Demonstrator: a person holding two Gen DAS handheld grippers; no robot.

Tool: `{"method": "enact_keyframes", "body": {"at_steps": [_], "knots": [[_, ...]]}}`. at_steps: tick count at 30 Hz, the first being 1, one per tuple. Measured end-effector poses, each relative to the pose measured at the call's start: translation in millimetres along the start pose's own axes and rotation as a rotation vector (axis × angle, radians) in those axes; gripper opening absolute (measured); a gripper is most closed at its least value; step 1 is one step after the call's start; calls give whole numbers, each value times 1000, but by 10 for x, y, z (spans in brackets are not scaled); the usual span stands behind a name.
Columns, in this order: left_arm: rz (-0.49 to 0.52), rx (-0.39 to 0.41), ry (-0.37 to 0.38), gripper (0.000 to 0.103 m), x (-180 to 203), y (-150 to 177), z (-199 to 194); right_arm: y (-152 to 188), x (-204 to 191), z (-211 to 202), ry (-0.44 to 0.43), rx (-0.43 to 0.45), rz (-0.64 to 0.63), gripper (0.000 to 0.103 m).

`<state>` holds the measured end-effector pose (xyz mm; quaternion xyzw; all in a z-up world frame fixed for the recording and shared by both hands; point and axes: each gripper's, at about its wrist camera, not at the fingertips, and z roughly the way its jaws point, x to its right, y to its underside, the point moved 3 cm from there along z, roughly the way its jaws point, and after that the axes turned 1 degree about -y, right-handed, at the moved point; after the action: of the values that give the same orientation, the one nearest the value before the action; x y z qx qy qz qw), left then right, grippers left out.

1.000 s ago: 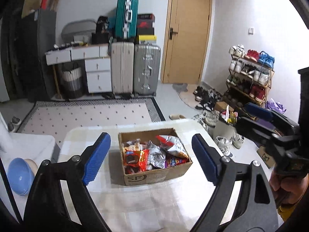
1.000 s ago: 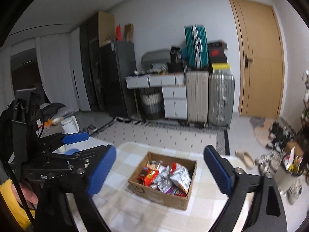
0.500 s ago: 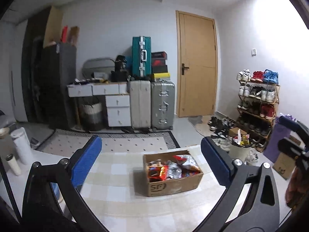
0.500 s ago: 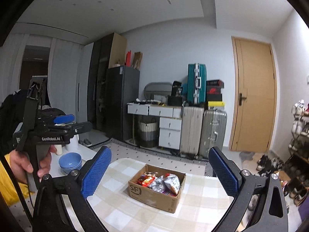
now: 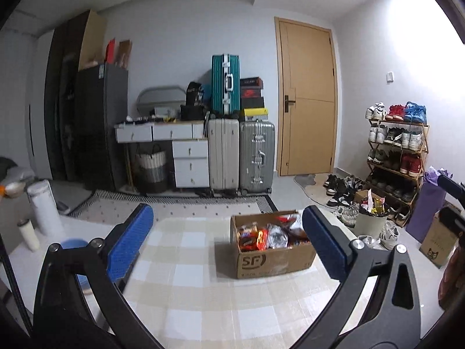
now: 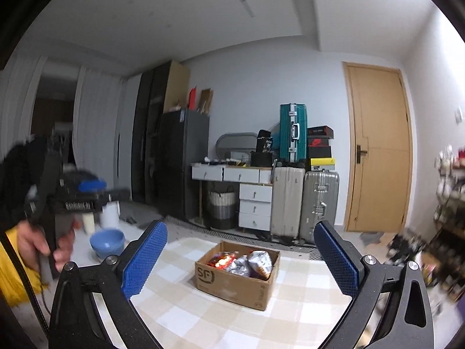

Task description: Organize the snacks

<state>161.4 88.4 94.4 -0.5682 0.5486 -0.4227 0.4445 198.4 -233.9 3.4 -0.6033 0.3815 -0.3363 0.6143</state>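
Snacks [image 5: 268, 237] fill an open cardboard box [image 5: 273, 258] on the checked tablecloth [image 5: 189, 290], red and silver packets heaped inside. Both claws hang above the table, well short of the box: the left gripper [image 5: 228, 245] gapes wide and empty, and the right gripper [image 6: 239, 264] likewise. A blue bowl [image 6: 107, 242] sits off to the left.

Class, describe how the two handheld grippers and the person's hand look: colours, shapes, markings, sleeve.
Each gripper has black angular arms with silver bolts and flat blue textured pads: left gripper, right gripper. Seen from the right wrist, the left one has a black pistol body with blurred white lettering, held by a bare hand in a yellow sleeve.
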Motion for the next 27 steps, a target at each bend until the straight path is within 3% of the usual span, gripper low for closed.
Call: {"method": "enact_keyframes", "body": {"at_steps": [5, 9, 15, 18, 27], "knots": [[-32, -31, -51, 102, -100, 308, 379, 325, 255, 54, 41, 3, 52, 102], [-62, -78, -70, 102, -170, 654, 759, 784, 460, 295, 97, -70, 90, 102], [-75, -214, -61, 102, -113, 1479, 1530, 1392, 688, 699, 120, -168, 192, 102], [-89, -235, -53, 102, -65, 1829, 1826, 1570, 758, 873, 134, -190, 220, 102], [-8, -156, -20, 102, 203, 2236, 2192, 1740, 819, 937, 212, -136, 182, 102]]}}
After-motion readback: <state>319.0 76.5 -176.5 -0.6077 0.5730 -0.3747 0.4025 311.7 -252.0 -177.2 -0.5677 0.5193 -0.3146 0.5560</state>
